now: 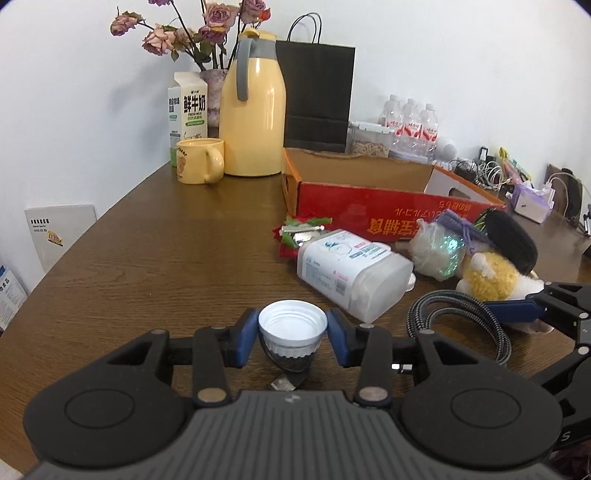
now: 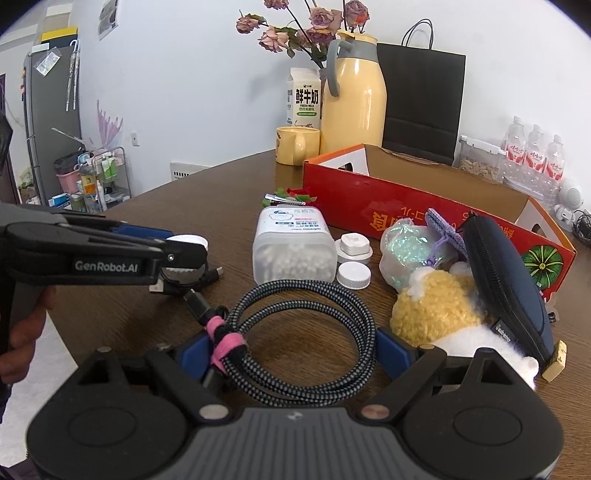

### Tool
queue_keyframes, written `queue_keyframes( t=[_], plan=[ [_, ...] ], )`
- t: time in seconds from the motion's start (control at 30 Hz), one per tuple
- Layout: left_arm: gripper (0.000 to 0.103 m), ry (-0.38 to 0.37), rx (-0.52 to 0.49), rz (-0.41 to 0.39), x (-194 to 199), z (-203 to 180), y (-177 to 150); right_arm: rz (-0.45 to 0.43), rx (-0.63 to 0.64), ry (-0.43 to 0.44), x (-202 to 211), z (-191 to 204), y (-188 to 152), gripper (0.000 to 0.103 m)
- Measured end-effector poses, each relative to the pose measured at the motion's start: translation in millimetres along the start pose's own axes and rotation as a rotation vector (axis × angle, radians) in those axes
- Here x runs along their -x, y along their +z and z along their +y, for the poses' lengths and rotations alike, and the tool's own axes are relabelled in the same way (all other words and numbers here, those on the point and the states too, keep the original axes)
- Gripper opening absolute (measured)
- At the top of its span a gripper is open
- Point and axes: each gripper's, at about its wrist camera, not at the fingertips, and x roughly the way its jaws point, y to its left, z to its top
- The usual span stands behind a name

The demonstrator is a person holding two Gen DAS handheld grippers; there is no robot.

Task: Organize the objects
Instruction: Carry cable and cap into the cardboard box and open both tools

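Clamped between the blue pads of my left claw is a white cap, open side up, held just above the brown wood-grain table; under it lie a small dark cable and a plug. My right claw is spread wide, its pads standing either side of a coiled braided cable bound with a pink tie; whether the pads touch the coil I cannot tell.

Just ahead of that coil lies a clear tub of cotton swabs on its side, with a second white cap and a white plug-shaped piece to its right. Beyond the tub is a red and green hair clip. Right of my right claw sit a yellow and white plush toy, a dark zip case leaning on it, and a small shiny bag.

Farther ahead stands an open red cardboard box, seemingly bare inside. Behind it, along the white wall, are a yellow mug, a yellow thermos jug, a milk carton, dried roses, a black paper bag, a jar of nuts and water bottles. Far left of my right claw, past the table's curved edge, are a grey fridge and a wire trolley of bottles.
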Motion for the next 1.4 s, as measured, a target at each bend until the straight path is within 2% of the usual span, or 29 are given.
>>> queue_keyframes(
  t=[0.1,0.37,0.5,0.6,0.73,1.1,1.27,1.4],
  plan=[
    [0.042,-0.004,-0.001,-0.004,1.0,-0.8,1.4,-0.004,0.003,0.003,0.1,0.5,0.5,0.09],
    [0.042,0.018,-0.004,0.069,-9.8,-0.3,-10.8,0.0,-0.001,0.005,1.0,-0.6,-1.4,0.09],
    [0.047,0.039,-0.024,0.062,-7.4,-1.6,-12.8,0.001,-0.001,0.008,0.6,-0.6,-1.4,0.09],
    [0.047,0.038,-0.034,0.057,-7.6,-1.8,-11.8,0.001,-0.003,0.006,0.6,-0.6,-1.3,0.09],
    [0.042,0.028,-0.036,0.056,-9.1,-1.8,-11.5,0.002,-0.003,0.007,-0.1,-1.1,-0.6,0.09],
    [0.041,0.021,-0.03,-0.033,10.1,-2.4,2.8,-0.011,0.006,0.014,1.7,-1.7,1.8,0.09],
    [0.041,0.03,-0.031,-0.11,25.1,-3.3,26.5,-0.07,0.04,0.025,12.4,0.9,14.3,0.09],
    [0.041,0.041,-0.044,-0.181,32.3,-6.6,53.2,-0.145,0.06,0.026,23.3,-3.5,37.4,0.09]
  ],
)
